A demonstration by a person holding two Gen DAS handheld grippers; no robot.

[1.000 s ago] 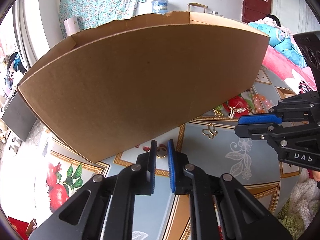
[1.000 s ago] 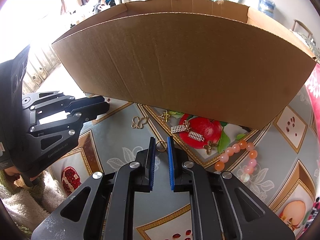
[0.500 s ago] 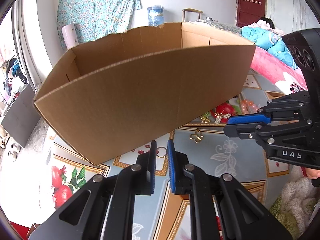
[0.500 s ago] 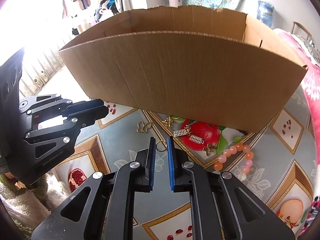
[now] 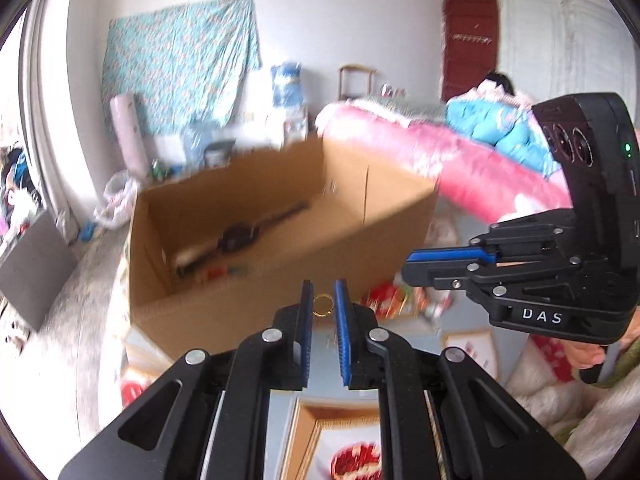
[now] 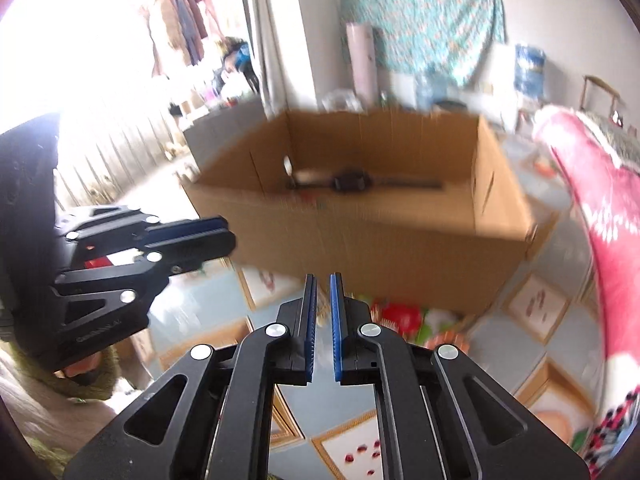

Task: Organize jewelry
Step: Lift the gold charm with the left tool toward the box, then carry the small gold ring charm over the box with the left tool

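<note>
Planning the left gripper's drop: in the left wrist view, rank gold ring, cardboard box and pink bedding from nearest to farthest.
1. gold ring, between the left gripper pads.
2. cardboard box, just ahead.
3. pink bedding, behind, upper right.

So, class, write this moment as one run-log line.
left gripper: shut on gold ring | right gripper: shut, nothing seen held | cardboard box: open, ahead of both
</note>
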